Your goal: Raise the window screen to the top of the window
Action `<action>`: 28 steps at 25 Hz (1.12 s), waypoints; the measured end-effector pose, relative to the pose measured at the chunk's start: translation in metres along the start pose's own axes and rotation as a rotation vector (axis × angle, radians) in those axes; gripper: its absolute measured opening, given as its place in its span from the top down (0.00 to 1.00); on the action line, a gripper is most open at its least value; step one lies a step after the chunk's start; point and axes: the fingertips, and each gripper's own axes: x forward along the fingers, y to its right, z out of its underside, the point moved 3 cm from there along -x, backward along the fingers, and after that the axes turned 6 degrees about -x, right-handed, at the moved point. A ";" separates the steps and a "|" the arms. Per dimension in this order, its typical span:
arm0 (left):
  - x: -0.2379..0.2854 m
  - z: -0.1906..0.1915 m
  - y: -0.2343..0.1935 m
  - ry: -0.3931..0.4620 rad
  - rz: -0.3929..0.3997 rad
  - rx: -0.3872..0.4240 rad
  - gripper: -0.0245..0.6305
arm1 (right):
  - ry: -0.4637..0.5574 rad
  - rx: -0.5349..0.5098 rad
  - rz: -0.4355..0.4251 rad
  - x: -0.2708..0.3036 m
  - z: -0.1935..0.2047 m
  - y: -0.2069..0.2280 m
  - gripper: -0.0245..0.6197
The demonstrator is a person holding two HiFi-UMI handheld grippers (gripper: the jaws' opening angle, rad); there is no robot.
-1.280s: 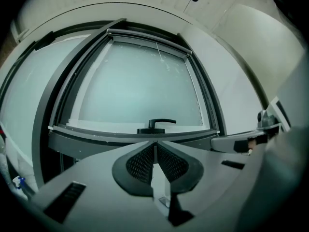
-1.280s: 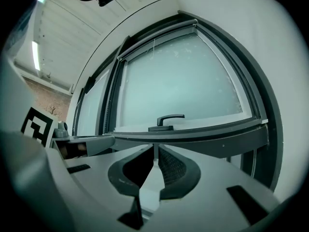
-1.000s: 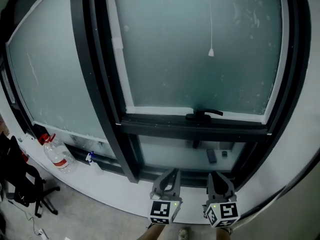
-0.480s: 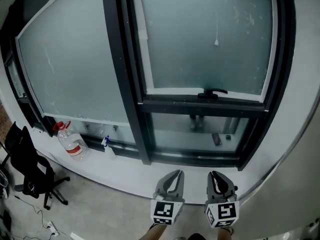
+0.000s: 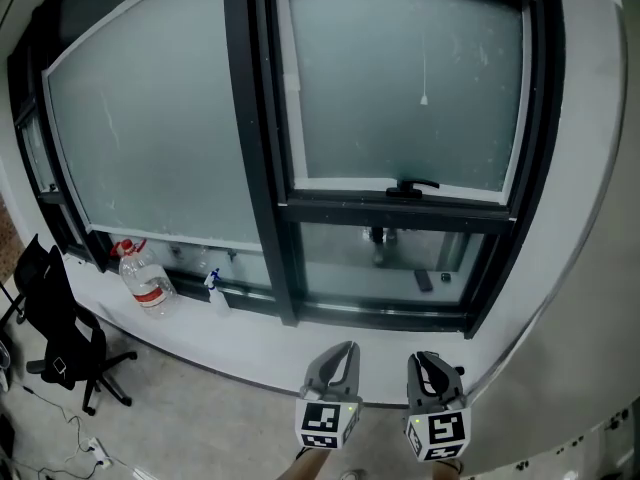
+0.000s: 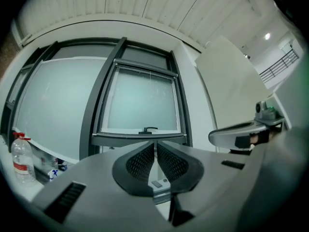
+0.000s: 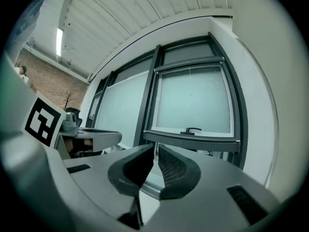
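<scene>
The frosted window screen (image 5: 400,78) fills the dark-framed right sash, reaching down to a black handle (image 5: 412,186) on its bottom rail. A thin pull cord (image 5: 424,99) hangs in front of it. My left gripper (image 5: 340,353) and right gripper (image 5: 428,360) are side by side at the bottom of the head view, well below and short of the window, both shut on nothing. From the left gripper view the shut left gripper (image 6: 155,146) points at the handle (image 6: 148,129). In the right gripper view the right gripper (image 7: 156,151) points just left of the handle (image 7: 193,130).
A large fixed frosted pane (image 5: 150,128) stands to the left. On the white sill (image 5: 240,343) stand a clear water bottle (image 5: 143,280) and a small spray bottle (image 5: 214,288). A black office chair (image 5: 60,333) stands on the floor at the far left.
The window now sits farther off and more fully in view, so I have drawn back. Both grippers stay low and shut.
</scene>
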 end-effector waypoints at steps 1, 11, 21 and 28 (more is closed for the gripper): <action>-0.008 0.000 0.006 0.002 -0.005 -0.004 0.93 | 0.001 0.001 0.003 -0.012 0.000 0.000 0.91; -0.131 0.014 0.102 -0.037 -0.017 0.015 0.93 | 0.001 0.040 0.002 -0.167 0.016 -0.021 0.91; -0.214 -0.007 0.142 -0.016 -0.022 -0.001 0.93 | -0.028 0.068 0.045 -0.260 0.012 -0.035 0.91; -0.317 -0.028 0.145 0.019 -0.019 -0.020 0.93 | 0.024 0.072 0.060 -0.313 -0.028 -0.107 0.91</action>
